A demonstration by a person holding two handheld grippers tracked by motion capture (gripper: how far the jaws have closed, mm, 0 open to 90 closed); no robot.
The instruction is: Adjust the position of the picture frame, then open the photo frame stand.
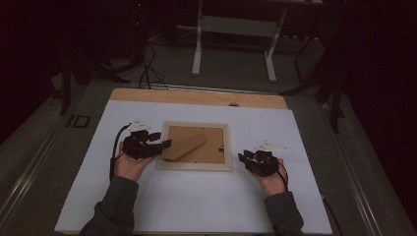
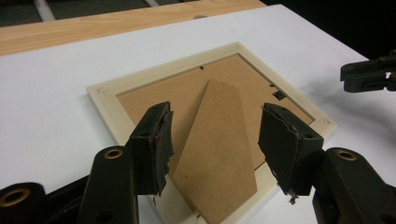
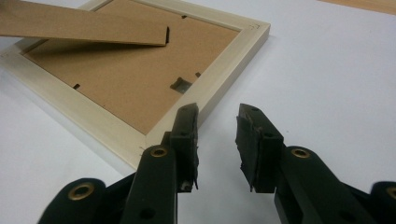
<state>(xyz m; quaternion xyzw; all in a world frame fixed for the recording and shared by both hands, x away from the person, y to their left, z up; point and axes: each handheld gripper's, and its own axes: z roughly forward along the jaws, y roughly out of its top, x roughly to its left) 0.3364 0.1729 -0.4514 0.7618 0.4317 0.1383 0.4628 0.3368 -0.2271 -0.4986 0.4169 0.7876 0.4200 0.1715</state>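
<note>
A pale wooden picture frame (image 1: pixel 194 167) lies face down on the white tabletop, its brown backing board up. Its brown cardboard stand flap (image 1: pixel 186 146) is lifted at an angle from the backing. My left gripper (image 1: pixel 162 139) is at the frame's left edge and open. In the left gripper view its fingertips (image 2: pixel 154 121) stand either side of the flap (image 2: pixel 217 140) without touching it, above the frame (image 2: pixel 107 100). My right gripper (image 1: pixel 244 157) sits just right of the frame, open, with nothing between its jaws (image 3: pixel 217 112); the frame's corner (image 3: pixel 84 116) is beside its left finger.
The white board (image 1: pixel 196 206) covers a wooden table whose far edge (image 1: pixel 196 97) shows. Beyond it stand white desk legs (image 1: pixel 197 44) and cables (image 1: pixel 147 73) on a dark floor. My right gripper (image 2: pixel 369 74) shows at the right of the left gripper view.
</note>
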